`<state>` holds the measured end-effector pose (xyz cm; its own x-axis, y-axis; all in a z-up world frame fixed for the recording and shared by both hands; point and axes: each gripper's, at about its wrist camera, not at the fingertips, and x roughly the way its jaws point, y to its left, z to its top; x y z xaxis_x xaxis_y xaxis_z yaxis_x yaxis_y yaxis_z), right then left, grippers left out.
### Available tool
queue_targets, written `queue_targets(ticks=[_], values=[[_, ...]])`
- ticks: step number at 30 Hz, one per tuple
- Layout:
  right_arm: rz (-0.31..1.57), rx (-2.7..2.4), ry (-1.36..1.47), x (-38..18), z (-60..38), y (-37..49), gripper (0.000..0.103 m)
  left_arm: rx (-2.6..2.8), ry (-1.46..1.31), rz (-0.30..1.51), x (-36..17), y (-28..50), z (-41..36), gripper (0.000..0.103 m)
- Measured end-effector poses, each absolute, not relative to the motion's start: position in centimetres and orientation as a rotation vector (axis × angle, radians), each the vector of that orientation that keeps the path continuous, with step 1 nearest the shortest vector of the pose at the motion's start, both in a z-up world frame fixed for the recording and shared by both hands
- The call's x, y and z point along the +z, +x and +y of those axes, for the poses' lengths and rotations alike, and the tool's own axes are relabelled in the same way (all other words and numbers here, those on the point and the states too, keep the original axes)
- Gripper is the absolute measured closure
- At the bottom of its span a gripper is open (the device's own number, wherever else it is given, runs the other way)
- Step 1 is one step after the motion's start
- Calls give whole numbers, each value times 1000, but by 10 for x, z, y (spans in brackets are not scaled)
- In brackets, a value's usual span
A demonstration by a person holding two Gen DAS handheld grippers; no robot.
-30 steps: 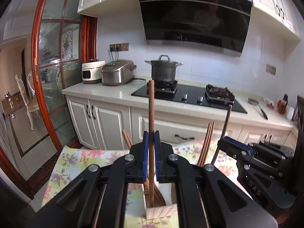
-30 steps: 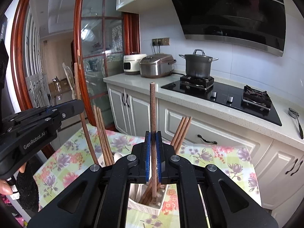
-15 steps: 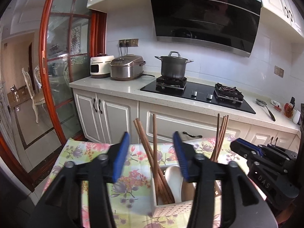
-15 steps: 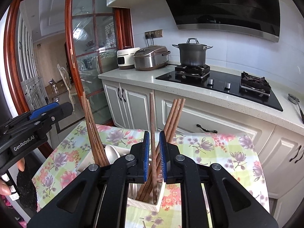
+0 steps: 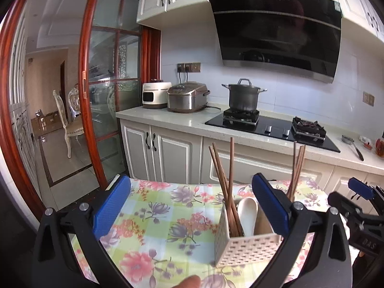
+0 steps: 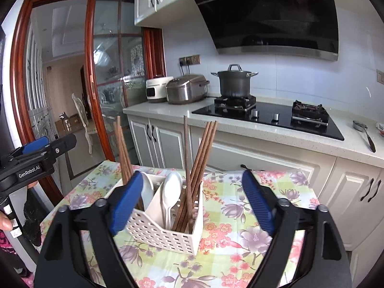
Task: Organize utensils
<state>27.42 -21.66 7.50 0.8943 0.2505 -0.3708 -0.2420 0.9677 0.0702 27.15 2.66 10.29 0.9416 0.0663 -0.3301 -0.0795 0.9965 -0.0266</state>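
1. Kitchen with white cabinets, a black range hood (image 6: 268, 14), a lidded pot (image 6: 234, 81) on the gas hob and a rice cooker (image 6: 186, 88) on the counter. Up front is a table with a floral cloth (image 6: 240, 244).
2. Readable writing: "GenRobot.AI" on the side of the left gripper (image 6: 36, 154) in the right wrist view, and "DAS" on the right gripper's body in the left view.
3. The white perforated utensil holder (image 6: 165, 232) stands on the cloth, with brown chopsticks (image 6: 194, 180) in the end compartments and white spoons (image 6: 171, 192) in the middle.
4. Left gripper (image 5: 192, 206): jaws opening, spread wide, nothing pinched.
5. Right gripper (image 6: 192, 201): same deal, jaws opening, the holder beyond them untouched.
6. Hard to see: the holder's far compartment hides behind a blue pad, and the small items at the counter's right edge are cut off.
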Motion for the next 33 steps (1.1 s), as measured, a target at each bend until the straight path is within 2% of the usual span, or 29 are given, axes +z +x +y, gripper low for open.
queue_targets(ticks=[7,13,22,33], values=[[336,216,-3,72,-216,227,18,121,-33,271,100,219,17,5],[323,233,-62,59,-214,193,18,84,-15,287,80,189,7,5],[391,192,-74,51,-219,187,18,18,43,327,53,171,-13,5],[407,246,-30,52,-224,184,18,-6,24,345,54,168,-9,5]])
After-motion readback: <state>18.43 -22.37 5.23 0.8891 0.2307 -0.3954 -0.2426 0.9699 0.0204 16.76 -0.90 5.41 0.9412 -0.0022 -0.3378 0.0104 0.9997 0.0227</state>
